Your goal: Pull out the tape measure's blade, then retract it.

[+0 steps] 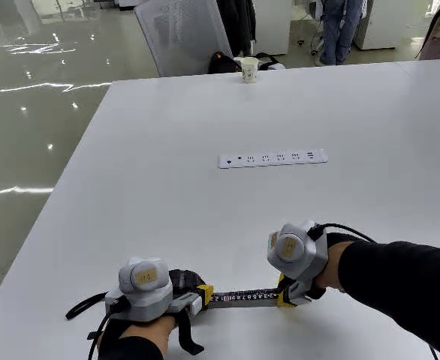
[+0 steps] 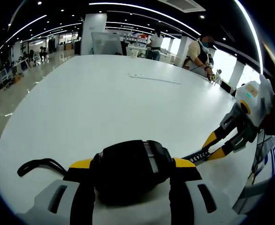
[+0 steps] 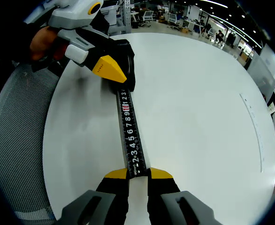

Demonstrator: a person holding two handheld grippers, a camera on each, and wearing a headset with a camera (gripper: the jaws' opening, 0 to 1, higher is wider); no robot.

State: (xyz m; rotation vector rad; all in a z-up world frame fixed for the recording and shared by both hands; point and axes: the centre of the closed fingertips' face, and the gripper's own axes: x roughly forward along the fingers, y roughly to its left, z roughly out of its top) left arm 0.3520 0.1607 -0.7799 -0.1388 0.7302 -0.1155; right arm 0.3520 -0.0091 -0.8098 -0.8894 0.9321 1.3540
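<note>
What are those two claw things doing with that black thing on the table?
A person is holding a gripper in each hand at a white table. The left gripper is clamped around the black tape measure. The right gripper pinches the tip of its blade. Right now the blade is out a short way, stretched straight between the two grippers, with its numbers facing up.

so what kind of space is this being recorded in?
Probably an open-plan office or lab: a large white table carrying a power strip, a glossy floor, a mesh chair beside the table, and rows of desks in the background.
</note>
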